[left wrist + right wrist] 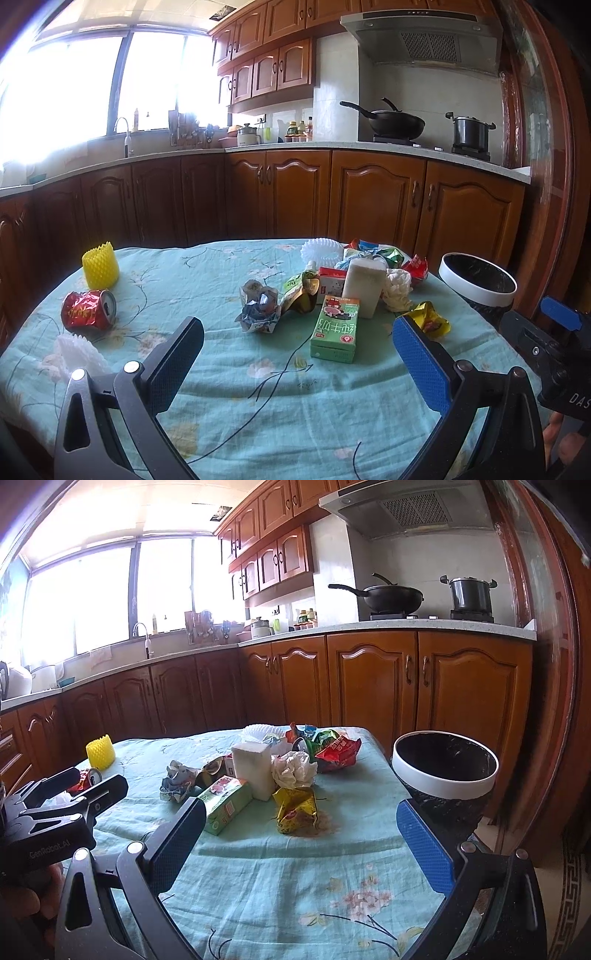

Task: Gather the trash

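Note:
Trash lies scattered on a table with a teal flowered cloth [229, 373]. A green milk carton [335, 328] lies near the middle, beside a white block [363, 286], crumpled paper [258, 308], snack wrappers and a yellow wrapper [430, 319]. A red can [88, 309] lies on its side at the left. A white-rimmed bin with a black liner [445, 770] stands off the table's right edge. My left gripper [298, 345] is open over the near cloth, holding nothing. My right gripper [301, 830] is open too, just short of the yellow wrapper [297, 808].
A yellow foam net sleeve [100, 265] stands at the table's far left, and white foam netting [79, 352] lies near the left front. Wooden cabinets and a counter with a wok [397, 123] and a pot run behind the table. In the right wrist view the left gripper [96, 783] is at the left.

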The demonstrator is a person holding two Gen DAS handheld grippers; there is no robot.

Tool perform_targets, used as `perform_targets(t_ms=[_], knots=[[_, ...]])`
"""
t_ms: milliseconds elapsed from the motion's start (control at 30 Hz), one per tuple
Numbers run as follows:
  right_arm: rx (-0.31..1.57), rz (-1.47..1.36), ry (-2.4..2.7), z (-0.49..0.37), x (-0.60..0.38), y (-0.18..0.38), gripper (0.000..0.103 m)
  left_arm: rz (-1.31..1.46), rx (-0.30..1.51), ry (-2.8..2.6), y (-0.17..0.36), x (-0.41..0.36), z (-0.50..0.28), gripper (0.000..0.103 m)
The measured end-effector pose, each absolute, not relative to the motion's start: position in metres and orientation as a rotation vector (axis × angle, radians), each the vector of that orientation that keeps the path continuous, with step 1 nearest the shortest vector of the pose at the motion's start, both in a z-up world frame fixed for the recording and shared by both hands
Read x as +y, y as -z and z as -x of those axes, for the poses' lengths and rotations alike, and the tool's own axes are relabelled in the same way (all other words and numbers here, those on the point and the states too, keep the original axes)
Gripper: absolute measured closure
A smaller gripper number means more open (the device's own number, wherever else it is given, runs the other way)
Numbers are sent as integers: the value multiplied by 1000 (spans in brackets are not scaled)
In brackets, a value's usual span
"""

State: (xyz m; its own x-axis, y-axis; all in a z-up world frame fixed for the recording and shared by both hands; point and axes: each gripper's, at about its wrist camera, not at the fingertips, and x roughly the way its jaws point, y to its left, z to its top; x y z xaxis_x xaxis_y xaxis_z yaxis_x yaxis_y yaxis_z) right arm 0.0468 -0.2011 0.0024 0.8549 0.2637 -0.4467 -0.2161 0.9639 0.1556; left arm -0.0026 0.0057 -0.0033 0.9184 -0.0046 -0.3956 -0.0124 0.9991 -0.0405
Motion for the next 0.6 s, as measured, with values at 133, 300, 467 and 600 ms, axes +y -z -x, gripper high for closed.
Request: perform_targets(t_ms=[133,300,467,600], knots=[[484,-104,-254,-47,-201,-2,0,44,403,-3,2,6,4,1],[486,-109,-262,-47,-201,-1,0,39,395,1,-1,5,5,1],[484,-110,-273,-47,-200,-1,0,31,400,1,2,4,2,1],[492,-115,-280,-48,-201,0,0,31,402,1,2,4,1,1]])
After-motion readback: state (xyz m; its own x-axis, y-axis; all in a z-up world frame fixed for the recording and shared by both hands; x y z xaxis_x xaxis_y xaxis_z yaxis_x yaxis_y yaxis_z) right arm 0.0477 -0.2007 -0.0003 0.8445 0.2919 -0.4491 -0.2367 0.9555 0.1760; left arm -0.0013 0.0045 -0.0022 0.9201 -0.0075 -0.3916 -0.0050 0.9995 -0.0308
